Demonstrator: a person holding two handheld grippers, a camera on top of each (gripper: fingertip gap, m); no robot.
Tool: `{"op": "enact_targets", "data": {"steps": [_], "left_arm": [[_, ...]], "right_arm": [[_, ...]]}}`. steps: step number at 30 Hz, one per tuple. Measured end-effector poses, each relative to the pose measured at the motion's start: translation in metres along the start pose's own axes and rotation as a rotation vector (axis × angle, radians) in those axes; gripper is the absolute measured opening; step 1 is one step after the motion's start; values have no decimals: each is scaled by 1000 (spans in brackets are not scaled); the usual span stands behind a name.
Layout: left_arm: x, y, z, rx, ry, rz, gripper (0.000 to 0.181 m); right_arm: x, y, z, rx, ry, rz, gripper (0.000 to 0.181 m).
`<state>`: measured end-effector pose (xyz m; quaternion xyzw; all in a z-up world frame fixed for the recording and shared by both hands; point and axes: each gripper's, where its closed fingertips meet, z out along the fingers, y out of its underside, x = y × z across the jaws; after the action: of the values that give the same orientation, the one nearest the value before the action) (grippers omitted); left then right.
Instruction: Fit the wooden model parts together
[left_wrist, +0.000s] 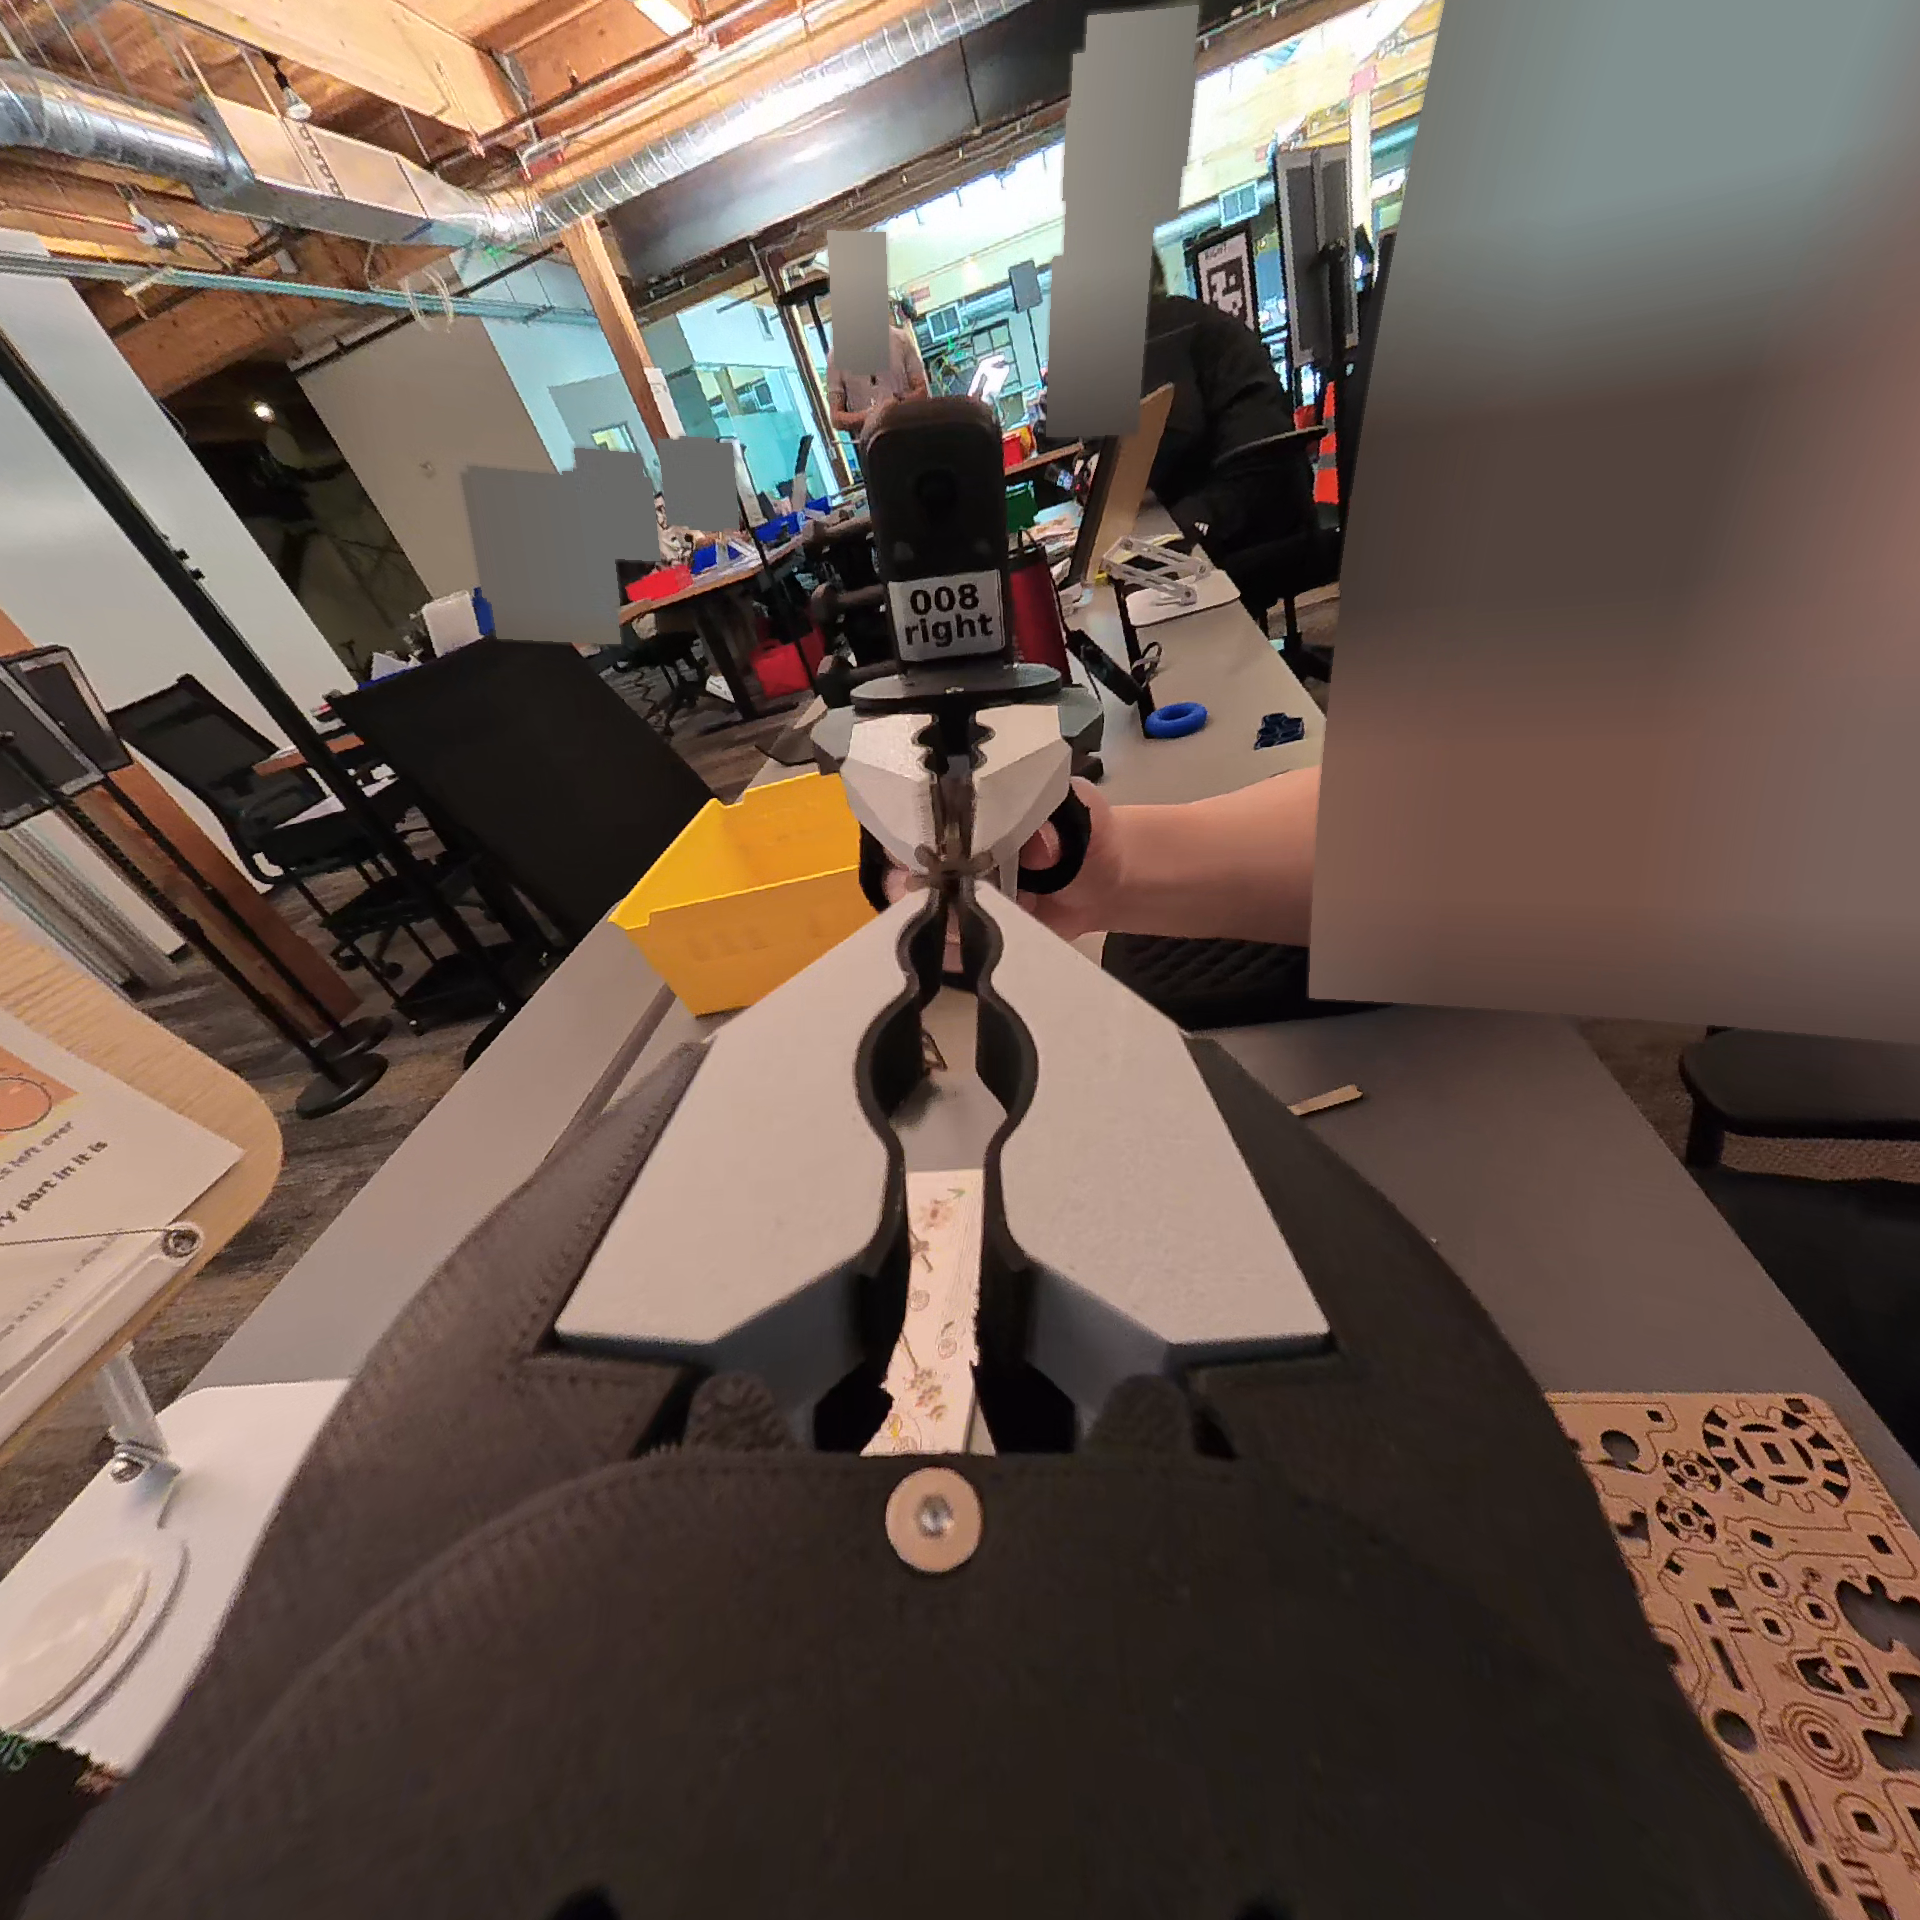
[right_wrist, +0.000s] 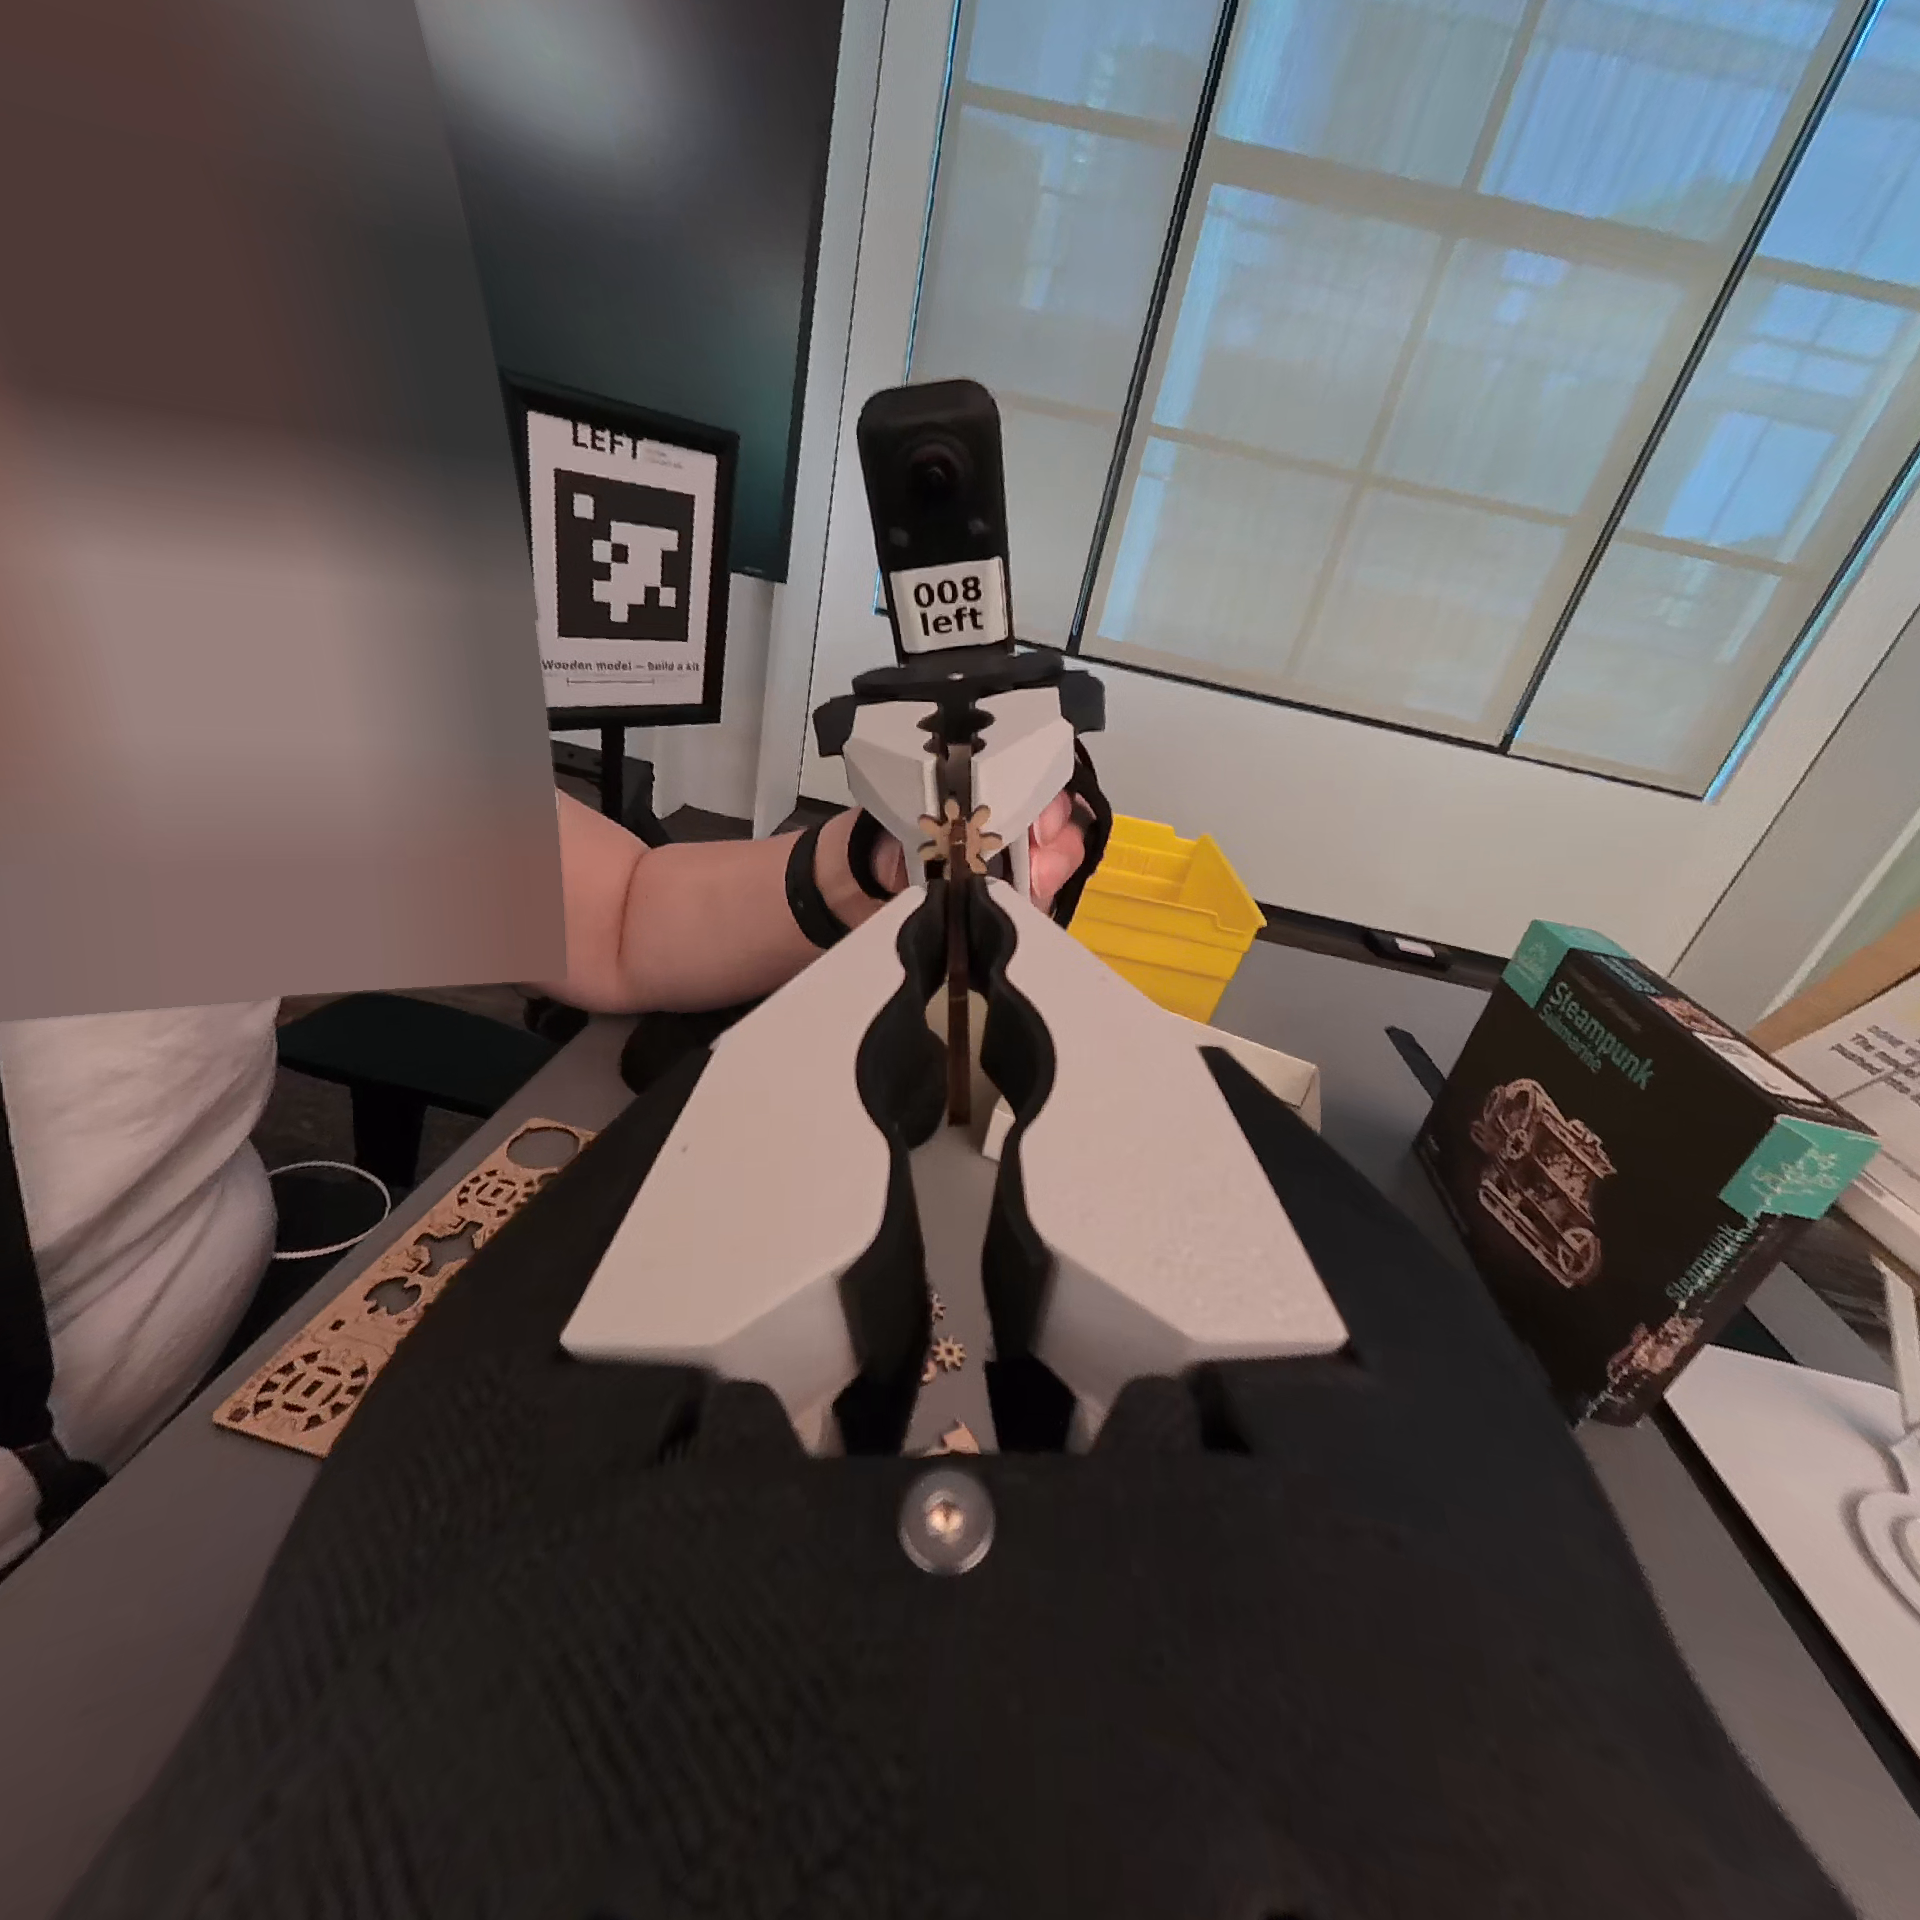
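Tip to tip, the left gripper (left_wrist: 948, 914) and right gripper (right_wrist: 951, 883) block each other; yellow bin (left_wrist: 748, 894) stands just beside.

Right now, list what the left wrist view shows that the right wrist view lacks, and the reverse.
Only the left wrist view: a blue ring on a far desk, black chairs, and people at crowded workbenches.
Only the right wrist view: the dark kit box, a big window, and a framed marker sign.
Both: the yellow bin, the cut wooden sheet, and the two tools meeting tip to tip around a small wooden gear, left tool facing right tool.
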<state>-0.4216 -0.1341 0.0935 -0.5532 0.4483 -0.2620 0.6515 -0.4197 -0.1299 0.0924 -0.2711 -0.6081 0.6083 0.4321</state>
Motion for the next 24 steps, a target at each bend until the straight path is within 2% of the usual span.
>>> {"op": "enact_targets", "data": {"steps": [11,14,24], "left_arm": [[-3,4,-1,-30,6,-10,0],[-7,6,0,-49,-19,-17,10],[-3,8,0,-46,4,8,5]], "right_arm": [[3,6,1,-42,0,7,2],[3,5,-1,-79,-2,-7,2],[4,8,-2,-139,24,-40,2]]}}
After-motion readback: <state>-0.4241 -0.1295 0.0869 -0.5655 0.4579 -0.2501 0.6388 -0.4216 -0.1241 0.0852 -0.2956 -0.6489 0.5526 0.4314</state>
